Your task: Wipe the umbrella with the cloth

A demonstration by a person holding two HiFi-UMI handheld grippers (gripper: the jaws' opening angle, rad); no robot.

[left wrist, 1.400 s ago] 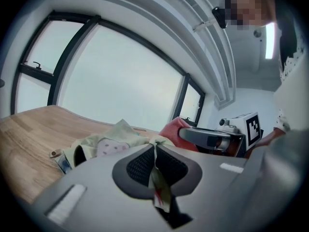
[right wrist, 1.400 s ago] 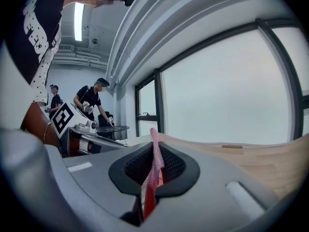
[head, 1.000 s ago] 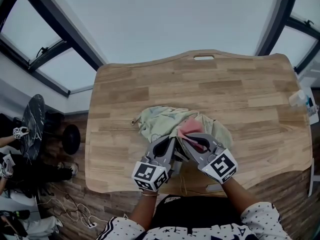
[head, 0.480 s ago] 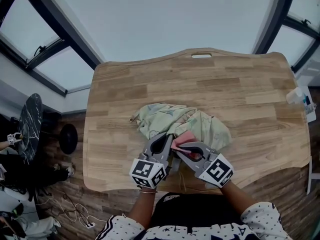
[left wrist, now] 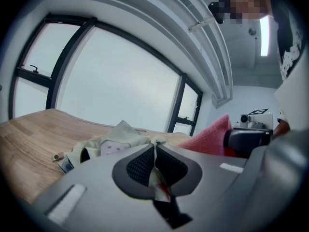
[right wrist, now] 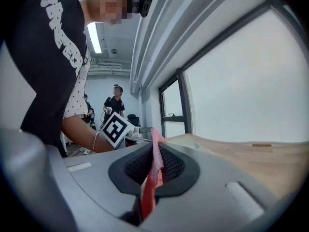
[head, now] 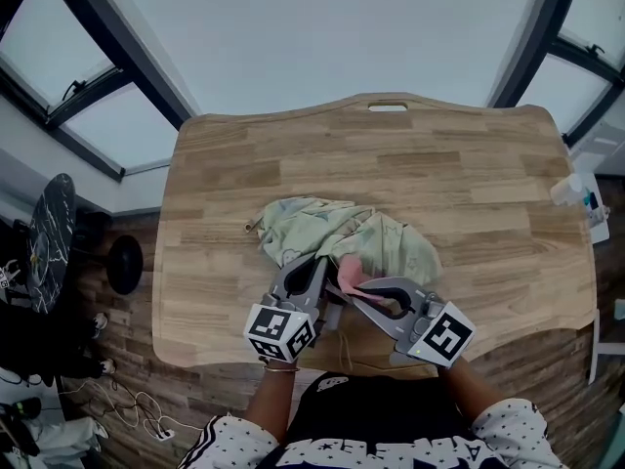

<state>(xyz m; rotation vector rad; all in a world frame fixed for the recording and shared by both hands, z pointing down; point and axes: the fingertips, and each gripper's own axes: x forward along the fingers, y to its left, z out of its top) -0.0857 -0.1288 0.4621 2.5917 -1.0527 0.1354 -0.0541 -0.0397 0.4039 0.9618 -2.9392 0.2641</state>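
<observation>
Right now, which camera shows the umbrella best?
Head view: the pale green umbrella lies spread on the table, mostly unobstructed. The left gripper view shows one side, a fold pinched in the left tool; the right gripper view shows none clearly.

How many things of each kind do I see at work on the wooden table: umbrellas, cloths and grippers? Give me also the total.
umbrella, pale green: 1
cloth, pink: 1
grippers: 2, the left gripper and the right gripper
Total: 4
</observation>
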